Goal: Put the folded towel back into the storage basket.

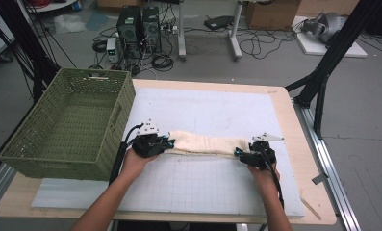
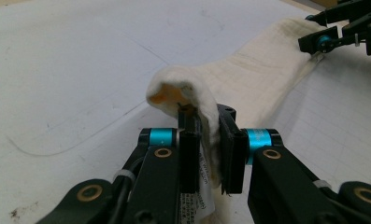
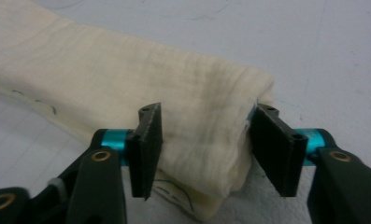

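— The left hand-held gripper (image 2: 206, 154): how does it sit?
— Low over the desk (image 1: 294, 115), forearm reaching in from below, jaws pinched tight on the cream cloth's (image 1: 205, 143) left end beside the green basket (image 1: 68, 125).
— And the right hand-held gripper (image 3: 204, 144)?
— Half open, straddling the folded right end; one pad touches, the other stands apart.

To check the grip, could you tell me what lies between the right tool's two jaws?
The right gripper view shows the folded end of the cream towel between the jaws of the right tool. They stand apart around it, not yet clamped.
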Motion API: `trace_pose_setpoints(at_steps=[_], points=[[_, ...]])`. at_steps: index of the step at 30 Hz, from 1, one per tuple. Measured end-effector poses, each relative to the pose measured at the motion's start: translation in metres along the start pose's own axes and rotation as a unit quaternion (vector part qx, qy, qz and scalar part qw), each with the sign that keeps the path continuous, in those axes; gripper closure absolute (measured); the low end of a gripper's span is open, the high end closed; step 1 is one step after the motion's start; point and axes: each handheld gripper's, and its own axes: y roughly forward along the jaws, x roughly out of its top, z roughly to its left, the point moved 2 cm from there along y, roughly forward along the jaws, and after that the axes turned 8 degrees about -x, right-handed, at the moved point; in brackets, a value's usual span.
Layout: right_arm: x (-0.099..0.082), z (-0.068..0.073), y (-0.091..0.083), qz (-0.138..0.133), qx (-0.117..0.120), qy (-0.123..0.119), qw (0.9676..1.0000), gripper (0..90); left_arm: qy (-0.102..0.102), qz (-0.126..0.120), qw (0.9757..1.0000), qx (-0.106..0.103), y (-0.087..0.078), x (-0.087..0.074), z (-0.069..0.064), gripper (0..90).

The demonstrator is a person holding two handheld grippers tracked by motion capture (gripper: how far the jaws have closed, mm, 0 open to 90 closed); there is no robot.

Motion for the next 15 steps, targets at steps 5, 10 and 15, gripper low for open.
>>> trace_pose_setpoints(at_steps=[5, 10, 15], points=[[-0.001, 0.001, -0.002, 0.001, 0.018, 0.002, 0.9998, 59.1, 0.005, 0.0, 1.0, -0.001, -0.001, -0.003, -0.002, 80.4], [-0.001, 0.005, -0.004, -0.004, 0.042, -0.018, 0.999, 77.0, 0.01, 0.001, 0.9999, 0.001, -0.004, -0.007, -0.005, 80.7], [0.0, 0.005, -0.008, -0.015, 0.046, -0.044, 0.9979, 78.8, 0.025, -0.006, 0.9997, 0.0, -0.012, -0.004, -0.01, 80.7]])
